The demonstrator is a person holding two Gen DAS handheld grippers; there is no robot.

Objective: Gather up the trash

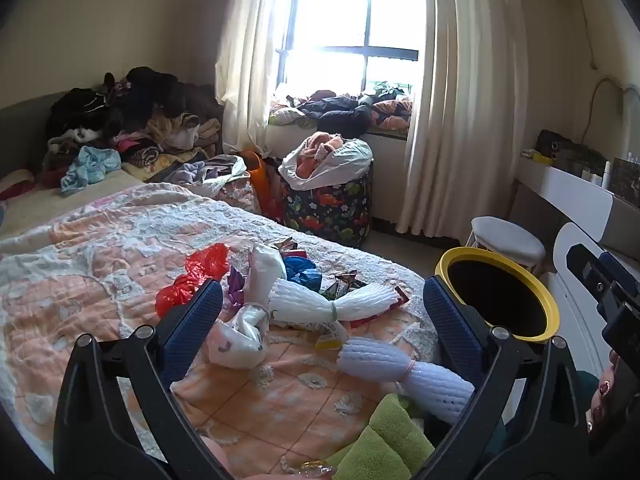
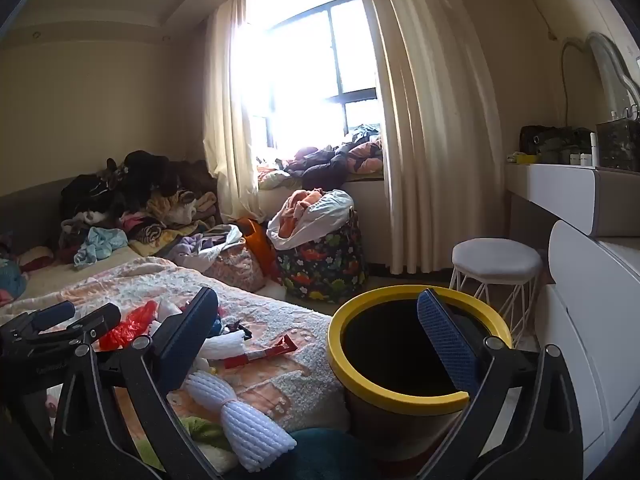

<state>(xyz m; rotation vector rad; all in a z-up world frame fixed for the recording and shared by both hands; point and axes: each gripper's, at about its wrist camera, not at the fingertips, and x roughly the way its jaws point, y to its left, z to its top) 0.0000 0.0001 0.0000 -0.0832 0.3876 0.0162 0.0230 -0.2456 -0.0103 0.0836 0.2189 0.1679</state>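
A heap of trash lies on the bed's patterned quilt point(image 1: 100, 248): a red plastic bag point(image 1: 192, 276), a white foam net sleeve point(image 1: 344, 300), a second foam sleeve point(image 1: 404, 372), a crumpled white bag point(image 1: 240, 336), a blue bag point(image 1: 302, 272) and a red wrapper point(image 2: 268, 354). My left gripper point(image 1: 324, 304) is open above the heap, holding nothing. A yellow-rimmed bin point(image 2: 400, 360) stands beside the bed. My right gripper point(image 2: 320, 320) hangs open over the bin's near side, empty. The left gripper point(image 2: 60, 320) shows at the right wrist view's left edge.
Clothes are piled at the bed's far end point(image 1: 132, 120) and on the window sill point(image 1: 344, 108). A dinosaur-print basket point(image 1: 332, 208) stuffed with laundry stands on the floor. A white stool point(image 2: 496, 264) and a white dresser point(image 2: 580, 320) are to the right. A green towel point(image 1: 384, 440) lies nearby.
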